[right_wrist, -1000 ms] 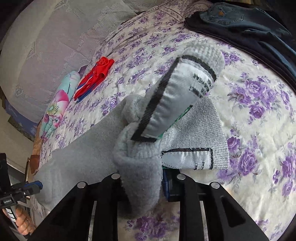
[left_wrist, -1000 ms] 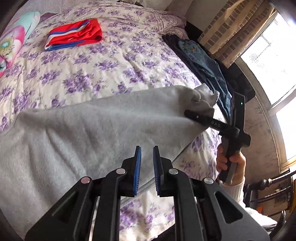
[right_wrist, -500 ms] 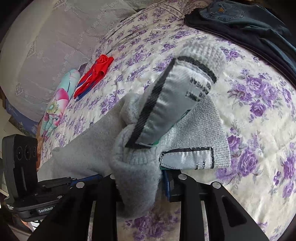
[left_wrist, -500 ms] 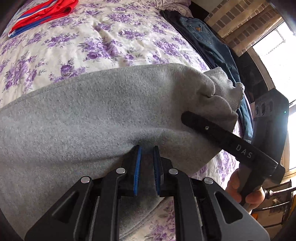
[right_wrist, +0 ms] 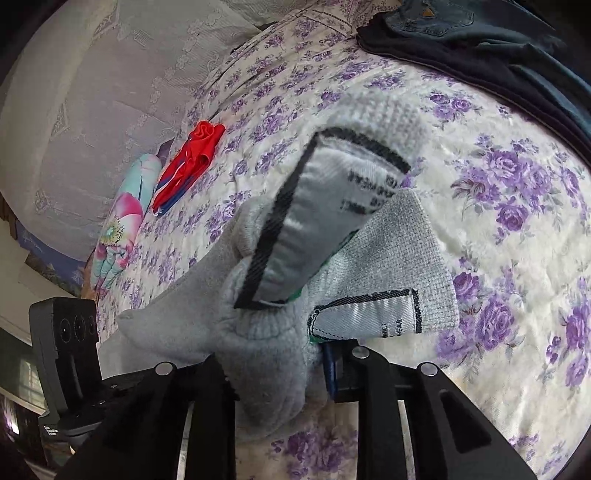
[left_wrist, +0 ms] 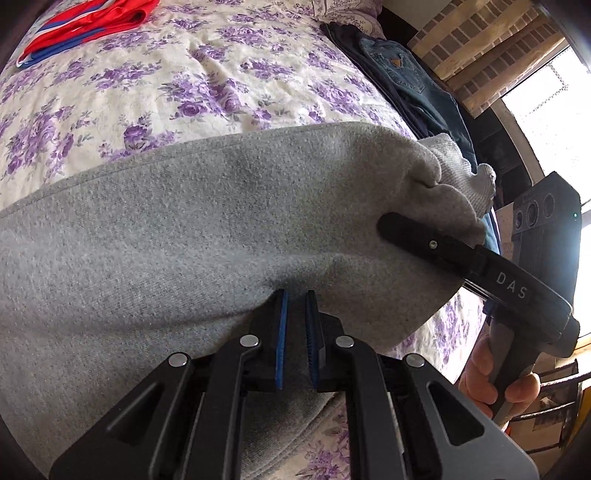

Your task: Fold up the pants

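Grey sweatpants (left_wrist: 192,229) lie stretched across the flowered bed. My left gripper (left_wrist: 294,295) has its blue-padded fingers either side of a raised fold at the pants' near edge, with a narrow gap showing between the pads. My right gripper (left_wrist: 391,225) is shut on the bunched ribbed cuff end at the right. In the right wrist view the gripper (right_wrist: 273,354) pinches the bunched cuff (right_wrist: 266,332), and two cuffs with white labels (right_wrist: 328,218) stick up in front of it. The left gripper's body (right_wrist: 66,354) shows at the lower left.
The flowered bedspread (left_wrist: 155,88) covers the bed. A folded red and blue garment (left_wrist: 85,26) lies far left. Blue jeans on dark clothing (left_wrist: 402,74) lie at the far right edge. A floral pillow (right_wrist: 122,229) lies by the headboard. A window (left_wrist: 546,107) stands right.
My left gripper has moved forward onto the pants' near edge, so its fingers now straddle a fold of fabric. The right gripper has kept its hold on the cuff end.
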The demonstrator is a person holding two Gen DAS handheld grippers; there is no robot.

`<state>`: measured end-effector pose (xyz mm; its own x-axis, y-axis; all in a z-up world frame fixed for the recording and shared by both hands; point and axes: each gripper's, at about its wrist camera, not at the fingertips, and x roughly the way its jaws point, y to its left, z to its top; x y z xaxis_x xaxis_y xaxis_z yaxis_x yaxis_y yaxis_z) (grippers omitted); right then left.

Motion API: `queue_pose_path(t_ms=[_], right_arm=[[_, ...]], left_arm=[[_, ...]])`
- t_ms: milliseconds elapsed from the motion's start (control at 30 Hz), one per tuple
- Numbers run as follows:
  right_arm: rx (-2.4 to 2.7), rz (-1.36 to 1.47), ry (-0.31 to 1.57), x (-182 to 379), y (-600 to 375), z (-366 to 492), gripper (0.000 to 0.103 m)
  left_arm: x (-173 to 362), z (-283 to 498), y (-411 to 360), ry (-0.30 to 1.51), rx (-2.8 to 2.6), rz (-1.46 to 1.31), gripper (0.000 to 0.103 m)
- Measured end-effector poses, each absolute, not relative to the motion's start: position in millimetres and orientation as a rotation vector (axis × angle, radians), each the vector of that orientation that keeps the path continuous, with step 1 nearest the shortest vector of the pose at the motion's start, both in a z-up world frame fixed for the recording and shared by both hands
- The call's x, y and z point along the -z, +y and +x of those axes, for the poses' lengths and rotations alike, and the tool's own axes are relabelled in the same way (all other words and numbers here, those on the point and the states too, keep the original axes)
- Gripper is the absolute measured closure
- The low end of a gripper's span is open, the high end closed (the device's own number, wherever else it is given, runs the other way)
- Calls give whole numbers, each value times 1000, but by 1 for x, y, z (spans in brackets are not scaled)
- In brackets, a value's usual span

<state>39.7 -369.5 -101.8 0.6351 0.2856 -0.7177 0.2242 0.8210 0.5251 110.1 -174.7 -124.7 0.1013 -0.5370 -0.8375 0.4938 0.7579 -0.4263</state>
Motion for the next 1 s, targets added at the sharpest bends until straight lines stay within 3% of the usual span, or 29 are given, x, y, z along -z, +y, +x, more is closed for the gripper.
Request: queue_pose_path(t_ms=[167,367,567,800,867,1000], right_arm=[[33,421,831,59,-332,35,80],[90,184,769,17,-274,39,80],[-29,-58,718,-1,-166,53,80],[-170,-371,856,74,-53,69,80],[-147,-451,876,96,-37,66,75],[-149,-520,878,93,-31,58,72]], left_arm=[[99,93,-132,1225,844,-79,93],[65,98,36,1112,504,-157,94],[80,96,176,1095,231,-295,94],[102,100,192,1102,246,-299,95],[103,99,191,1095,252,-292,95],[104,98,194,1091,272,-305,95]])
